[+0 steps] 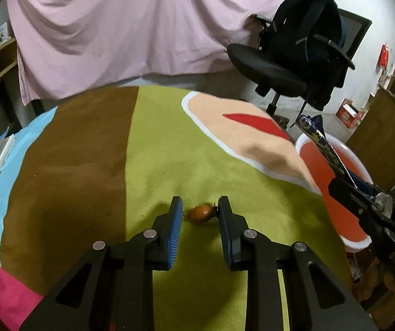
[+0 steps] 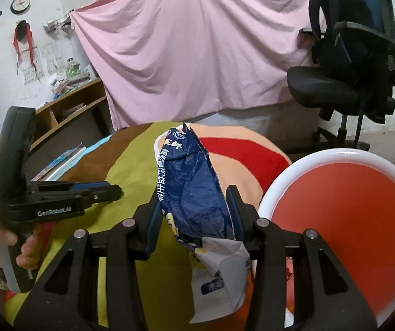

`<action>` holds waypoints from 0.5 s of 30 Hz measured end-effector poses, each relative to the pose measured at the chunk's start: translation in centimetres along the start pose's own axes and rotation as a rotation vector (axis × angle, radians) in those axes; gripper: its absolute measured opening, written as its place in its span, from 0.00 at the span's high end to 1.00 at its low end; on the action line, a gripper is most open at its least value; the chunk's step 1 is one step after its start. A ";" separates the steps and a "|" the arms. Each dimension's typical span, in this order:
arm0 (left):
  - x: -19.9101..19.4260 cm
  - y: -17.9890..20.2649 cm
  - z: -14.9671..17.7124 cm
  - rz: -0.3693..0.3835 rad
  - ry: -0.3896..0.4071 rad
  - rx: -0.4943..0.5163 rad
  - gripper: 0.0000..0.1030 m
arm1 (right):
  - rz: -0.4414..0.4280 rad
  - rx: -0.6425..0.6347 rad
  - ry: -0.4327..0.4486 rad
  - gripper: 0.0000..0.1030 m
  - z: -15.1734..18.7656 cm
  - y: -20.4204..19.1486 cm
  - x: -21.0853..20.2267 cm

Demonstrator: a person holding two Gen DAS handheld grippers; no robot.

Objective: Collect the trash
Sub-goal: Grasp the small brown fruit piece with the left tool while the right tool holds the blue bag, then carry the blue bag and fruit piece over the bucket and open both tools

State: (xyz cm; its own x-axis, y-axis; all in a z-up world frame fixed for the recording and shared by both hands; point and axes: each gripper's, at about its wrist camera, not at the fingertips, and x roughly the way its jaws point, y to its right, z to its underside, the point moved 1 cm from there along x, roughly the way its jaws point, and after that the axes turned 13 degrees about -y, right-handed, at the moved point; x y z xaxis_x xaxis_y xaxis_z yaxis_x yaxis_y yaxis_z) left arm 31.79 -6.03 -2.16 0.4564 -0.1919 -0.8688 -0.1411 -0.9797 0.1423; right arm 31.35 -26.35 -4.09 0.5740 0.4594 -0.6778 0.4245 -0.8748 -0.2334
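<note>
Step in hand: second piece of trash is being picked off the tabletop (image 1: 156,149), which is covered by a multicoloured cloth.

Left tool (image 1: 200,209) is narrowed around a small brown nut-like scrap (image 1: 200,213) lying on the green patch. The right pad appears to touch it; a sliver of gap is seen at the left pad, so a firm grip cannot be confirmed.

Right tool (image 2: 194,215) is clamped on a crumpled blue-and-white snack bag (image 2: 191,187), held upright, just beside the white-rimmed red bin (image 2: 280,184) at the table's right edge. The bag is not yet over the opening.

Next move, judged: the left jaws need to be closed fully on the scrap before any lift, since it is small, rounded and likely to roll or squirt out. The bag then needs to be carried right, over the bin, and released; the scrap follows.
</note>
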 end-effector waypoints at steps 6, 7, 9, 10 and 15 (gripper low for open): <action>-2.5 1.4 0.0 0.005 0.090 0.018 0.79 | 0.025 0.041 0.096 0.29 0.0 0.7 -2.3; -2.9 1.8 -0.1 0.009 0.106 0.022 0.79 | 0.030 0.050 0.113 0.29 0.0 0.9 -2.7; -3.7 2.8 -0.3 0.019 0.144 0.035 0.79 | 0.040 0.072 0.150 0.29 0.0 1.5 -3.7; -4.1 3.2 -0.3 0.025 0.161 0.042 0.79 | 0.044 0.083 0.166 0.29 0.0 1.7 -4.1; -6.3 6.2 -0.5 0.081 0.248 0.124 0.79 | 0.077 0.135 0.254 0.29 0.2 3.3 -6.5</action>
State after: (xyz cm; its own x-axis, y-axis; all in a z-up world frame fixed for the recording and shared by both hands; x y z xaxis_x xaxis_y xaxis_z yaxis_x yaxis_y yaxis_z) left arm 28.46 -10.90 4.43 0.6379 -0.2928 -0.7123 -0.2853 -0.9490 0.1345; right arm 28.88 -32.29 -0.57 0.7651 0.3999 -0.5047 0.2858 -0.9132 -0.2903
